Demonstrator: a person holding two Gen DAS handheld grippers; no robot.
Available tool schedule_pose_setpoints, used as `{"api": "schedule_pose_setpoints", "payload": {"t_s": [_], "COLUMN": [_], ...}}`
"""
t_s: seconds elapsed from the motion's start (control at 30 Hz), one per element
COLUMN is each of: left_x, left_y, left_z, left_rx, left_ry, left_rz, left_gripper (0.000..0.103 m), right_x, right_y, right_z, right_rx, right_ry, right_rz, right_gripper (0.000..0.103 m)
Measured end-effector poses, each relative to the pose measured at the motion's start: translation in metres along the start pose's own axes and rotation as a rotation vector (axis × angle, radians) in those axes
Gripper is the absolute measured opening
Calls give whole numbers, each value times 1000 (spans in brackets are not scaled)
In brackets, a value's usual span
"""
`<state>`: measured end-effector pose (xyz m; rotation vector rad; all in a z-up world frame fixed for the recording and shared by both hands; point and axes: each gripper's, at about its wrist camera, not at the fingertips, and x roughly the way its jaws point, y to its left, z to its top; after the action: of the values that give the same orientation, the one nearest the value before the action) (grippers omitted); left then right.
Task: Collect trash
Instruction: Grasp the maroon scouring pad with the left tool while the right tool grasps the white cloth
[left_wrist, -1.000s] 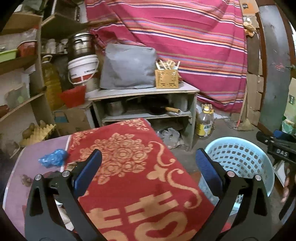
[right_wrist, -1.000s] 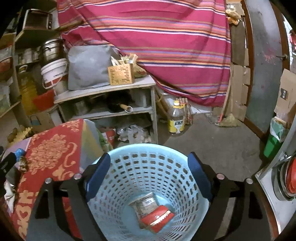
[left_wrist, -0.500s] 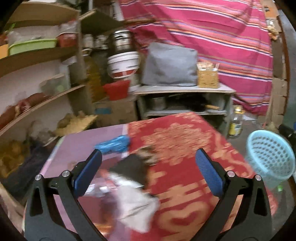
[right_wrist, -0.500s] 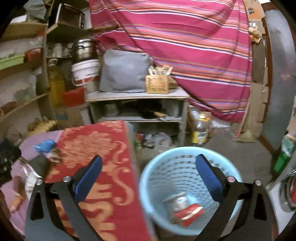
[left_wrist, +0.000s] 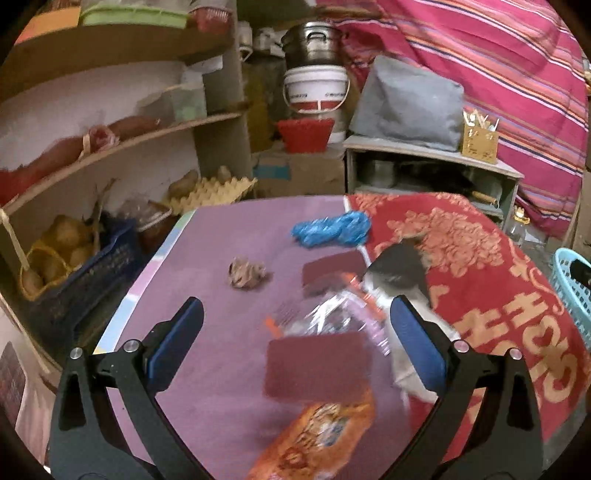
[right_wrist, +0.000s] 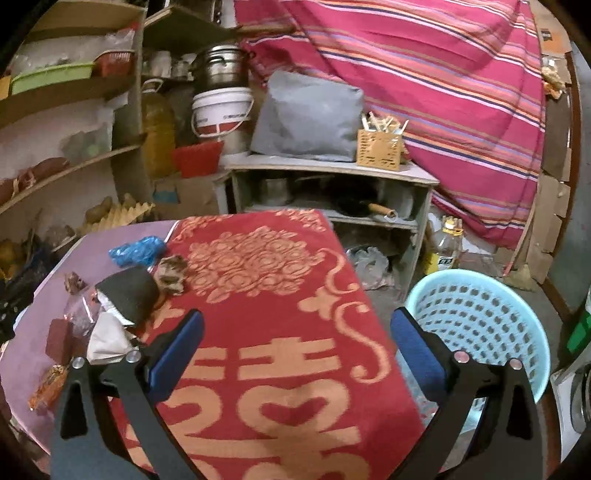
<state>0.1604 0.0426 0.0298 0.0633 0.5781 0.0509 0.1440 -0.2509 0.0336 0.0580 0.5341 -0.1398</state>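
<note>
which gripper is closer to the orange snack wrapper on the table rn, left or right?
Left. The left gripper hangs open right over the orange snack wrapper, which lies just below its fingers. The right gripper is open over the red cloth, with the wrapper off to its left.

A cluttered home storeroom: shelves (left_wrist: 122, 144) of potatoes (left_wrist: 59, 243), pots (left_wrist: 314, 44), buckets (left_wrist: 316, 90).

On my table I count one crumpled blue plastic bag (left_wrist: 331, 229), two dark red rectangular pads (left_wrist: 318, 371), one orange snack wrapper (left_wrist: 314, 439), one clear plastic wrapper (left_wrist: 332, 314), two brown crumpled wads (left_wrist: 246, 272) and one black-and-white wrapper (right_wrist: 123, 295). One light blue laundry basket (right_wrist: 476, 321) stands on the floor.
</note>
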Motion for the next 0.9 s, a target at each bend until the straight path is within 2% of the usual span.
{"api": "schedule_pose_setpoints", "payload": {"t_s": [0.1,0.2,0.4,0.63,0.73,0.8,0.87,0.9], "left_x": [6,18,40,66,72,73,73,73], "left_y": [10,18,11,5,7,8,8,8], "left_z": [-10,-21,-30,-38,-39,-38,-38,-39], "left_rx": [-10,-23,-47,-37,-49,-51,-48,-46], "left_ry": [26,78,156,224,246,248,262,268], "left_rz": [-7,-34,-103,-105,-132,-144,-183,-191], "left_gripper": [98,98,98,98,97,95,84,84], "right_x": [9,13,24,35,37,39,39,39], "right_y": [9,16,34,33,38,43,50,56], "right_z": [1,0,-1,-4,-4,-6,-7,-8], "right_rx": [1,21,-29,35,38,30,15,3], "right_ry": [27,30,62,117,129,136,139,142], "right_rz": [-40,-32,-32,48,63,69,76,80], "right_gripper": [99,99,98,98,98,98,98,98]}}
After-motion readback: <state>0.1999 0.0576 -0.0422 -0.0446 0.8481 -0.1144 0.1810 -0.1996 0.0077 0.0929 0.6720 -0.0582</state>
